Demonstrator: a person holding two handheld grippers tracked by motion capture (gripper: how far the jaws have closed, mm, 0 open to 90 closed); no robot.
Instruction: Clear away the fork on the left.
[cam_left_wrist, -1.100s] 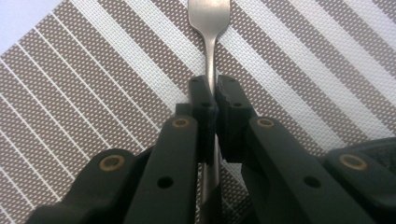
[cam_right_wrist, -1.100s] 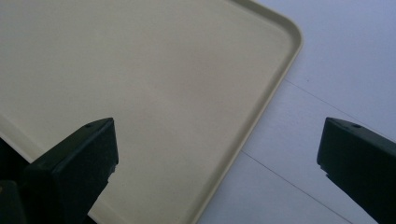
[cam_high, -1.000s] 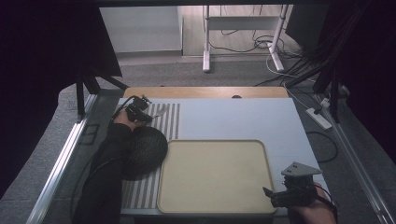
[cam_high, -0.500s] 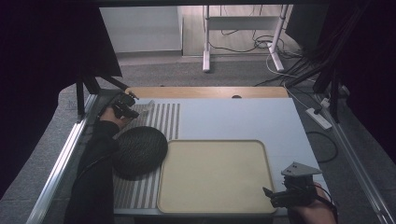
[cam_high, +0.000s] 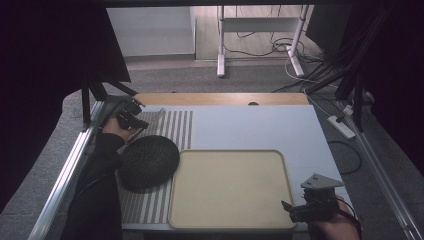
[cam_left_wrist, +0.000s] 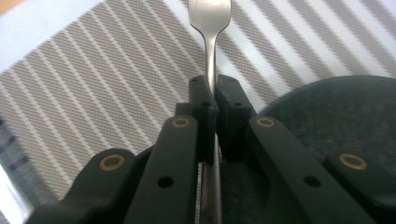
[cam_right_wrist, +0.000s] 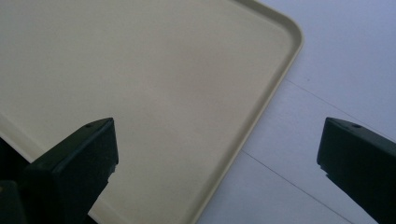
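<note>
The left gripper (cam_high: 131, 116) sits past the far left corner of the tan tray (cam_high: 230, 220), over the striped mat (cam_high: 175, 127). Its two black jaws are pressed tight on the thin handle of a silver fork (cam_left_wrist: 211, 28). In the left gripper view the left gripper (cam_left_wrist: 211, 88) pinches the handle right in the middle, and the wide end of the fork sticks out past the jaw tips, above the stripes of the striped mat (cam_left_wrist: 93, 84). In the high view the fork (cam_high: 155, 115) shows as a small pale sliver just beyond the gripper. It is lifted off the mat and does not touch the tray. A round dark mat (cam_high: 148, 161) lies on the striped mat just beside the left edge of the tray, touching it or almost touching it. In the left gripper view the round dark mat (cam_left_wrist: 336, 116) is just to the right of the jaws. The person's dark sleeve (cam_high: 97, 190) reaches in along the left side of the tray. The right gripper (cam_high: 300, 210) is at the near right corner of the tray. Its jaws are spread wide apart and nothing is between them. In the right gripper view one jaw hangs over the tray (cam_right_wrist: 261, 116) and the other hangs over the pale blue table (cam_right_wrist: 336, 56), with the rounded corner of the tray between them.
</note>
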